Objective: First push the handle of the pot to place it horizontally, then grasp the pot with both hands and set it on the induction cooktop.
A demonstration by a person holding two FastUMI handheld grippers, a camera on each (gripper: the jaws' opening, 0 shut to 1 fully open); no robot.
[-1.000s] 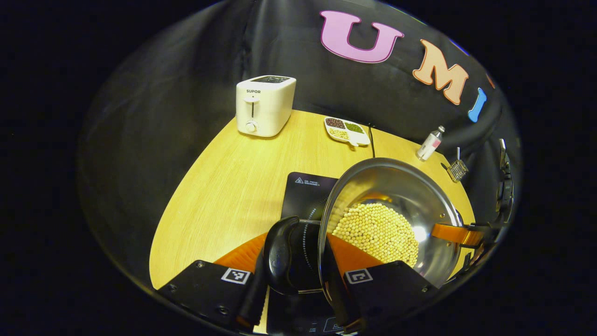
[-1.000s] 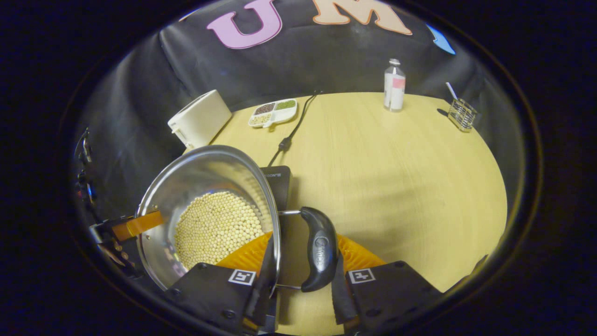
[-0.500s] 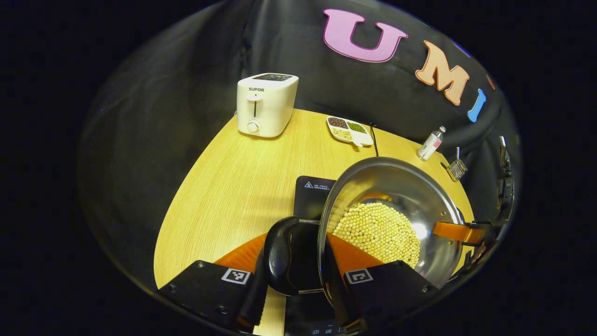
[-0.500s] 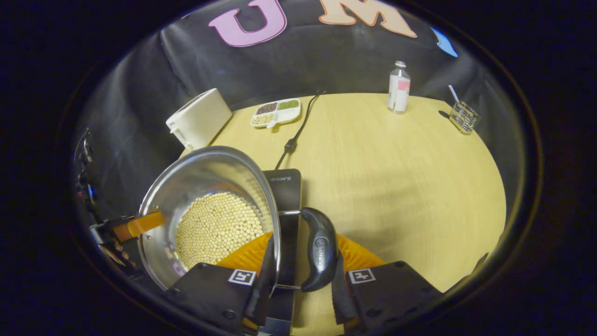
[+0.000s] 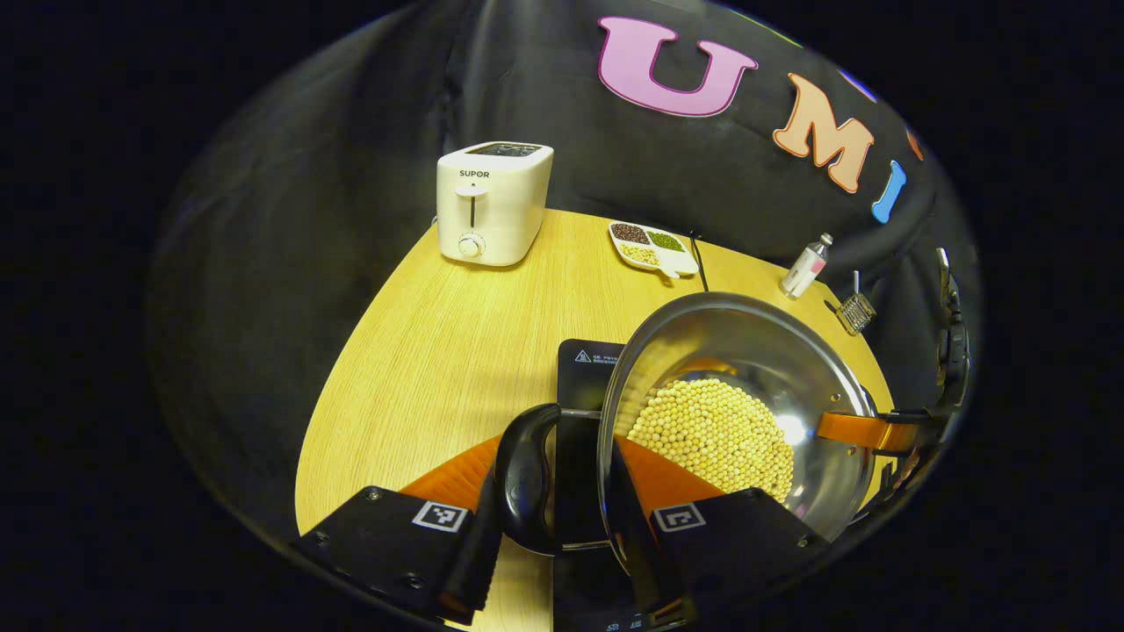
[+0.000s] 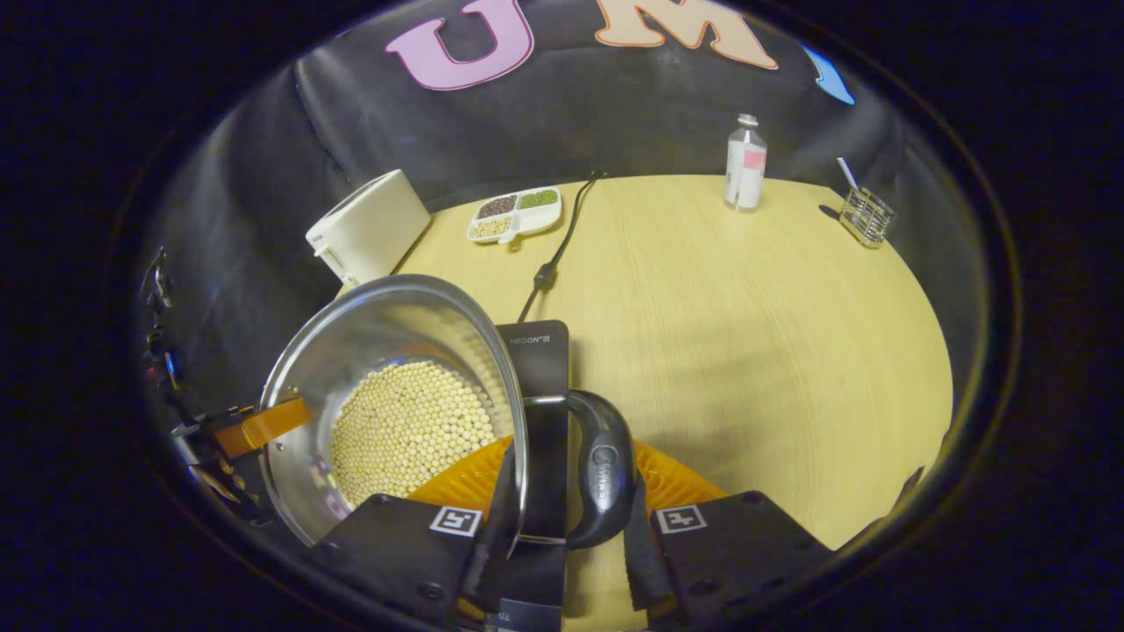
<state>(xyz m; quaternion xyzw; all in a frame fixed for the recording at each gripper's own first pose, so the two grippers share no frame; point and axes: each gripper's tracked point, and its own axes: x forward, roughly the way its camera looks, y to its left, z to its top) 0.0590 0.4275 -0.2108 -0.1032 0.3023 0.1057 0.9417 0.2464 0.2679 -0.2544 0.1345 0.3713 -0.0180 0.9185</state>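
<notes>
Both grippers hold a bean-filled pot (image 5: 733, 395) above the induction cooktop (image 6: 537, 347). The left gripper (image 5: 553, 562) clamps one black handle (image 5: 524, 478). The right gripper (image 6: 566, 549) clamps the other handle (image 6: 606, 478).

The pot (image 5: 746, 351) is bright, mirror-like silver steel, and the beans (image 5: 711, 439) heaped in it are pale cream-yellow, a fine pattern of small round dots. Its two side handles (image 6: 606, 470) are glossy black on thin silver wire. The induction cooktop (image 6: 537, 351) under it is flat black with small white markings. The table (image 6: 746, 316) is light yellow wood with fine straight grain. The toaster (image 5: 492, 202) is cream-white with a dark top. The divided dish (image 5: 652, 246) is white, holding dark brown, green and pale beige portions. The bottle (image 6: 745, 165) is clear with a white and pink label. The small rack (image 6: 865, 215) is silver wire, and the cord (image 6: 562, 241) is black.
</notes>
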